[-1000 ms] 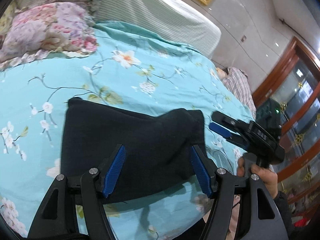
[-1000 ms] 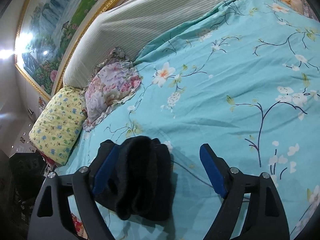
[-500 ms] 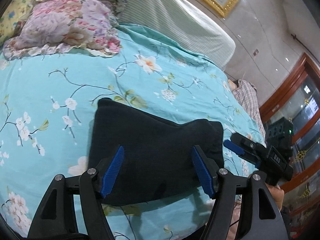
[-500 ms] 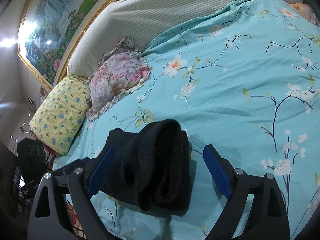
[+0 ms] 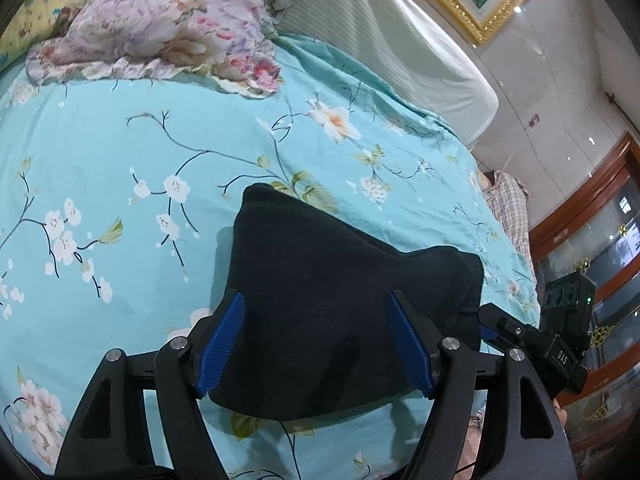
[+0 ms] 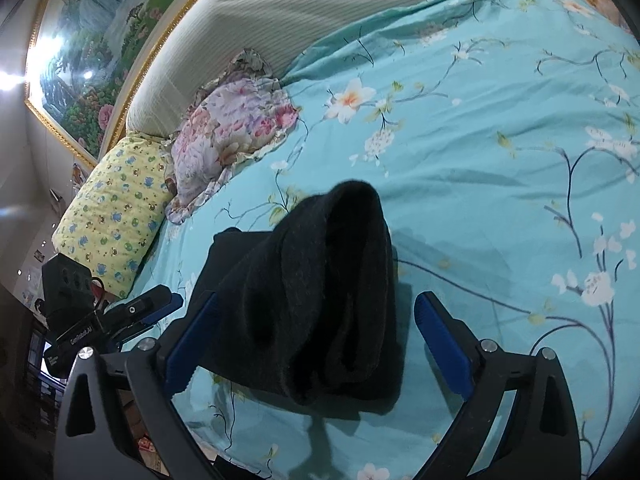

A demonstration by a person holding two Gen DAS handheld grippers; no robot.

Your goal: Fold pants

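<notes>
Black cloth, the folded pants (image 5: 344, 320), lies on the turquoise flowered bedspread (image 5: 120, 152) near the front edge of the bed. In the left wrist view the pants look like a flat, wide bundle with one pointed corner toward the pillows. The right wrist view shows the same pants (image 6: 320, 300) from the end, and there the stacked layers and the rounded fold are visible, which the left view does not show.

Only the left view shows the wooden cabinet with glass (image 5: 600, 240) and a checked cloth (image 5: 508, 208) at the far side of the bed. Only the right view shows the whole yellow pillow (image 6: 116, 208) and the landscape painting (image 6: 108, 52) in its gold frame. The pink flowered pillow (image 5: 160, 28) and the striped headboard cover (image 5: 380, 40) appear in both.

The left gripper (image 5: 316, 344) is low over the bundle, its blue pads (image 5: 222, 344) spread wide apart with the pants between them; whether they touch the cloth I cannot tell. The right gripper (image 6: 320, 348) is also spread wide, pointing at the folded end, with the pants between its fingers. Each view catches the other gripper at its edge, the two facing each other across the pants.
</notes>
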